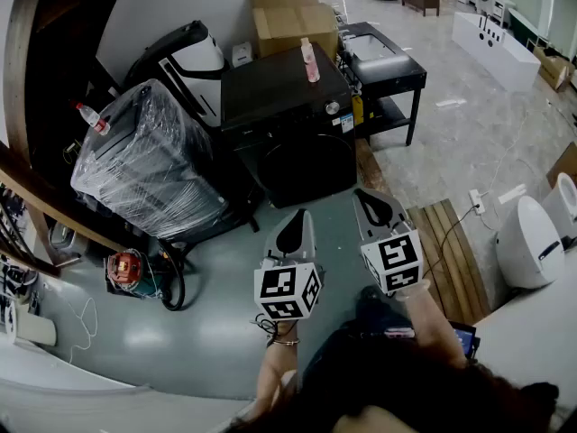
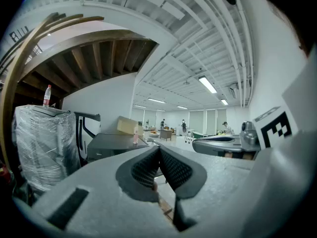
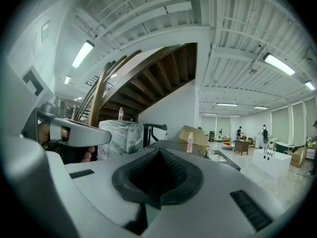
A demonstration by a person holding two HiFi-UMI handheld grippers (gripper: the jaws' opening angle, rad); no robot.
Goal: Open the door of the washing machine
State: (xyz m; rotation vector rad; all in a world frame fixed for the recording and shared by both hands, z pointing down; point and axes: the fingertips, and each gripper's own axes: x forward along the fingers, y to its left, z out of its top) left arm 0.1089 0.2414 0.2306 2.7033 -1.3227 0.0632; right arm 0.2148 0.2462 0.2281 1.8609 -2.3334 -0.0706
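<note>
The fingers (image 2: 146,168) of the left gripper (image 1: 296,216) and of the right gripper (image 1: 366,195) are pressed together at the tips, and nothing is held. Both are kept level, short of the black washing machine (image 1: 287,106), whose round door (image 1: 311,165) is shut. With jaws closed, the door's edge could be missed, or the pink bottle (image 1: 310,61) on top could be toppled by a jolt. The cardboard box (image 1: 290,14) behind is closed; its contents are hidden.
</note>
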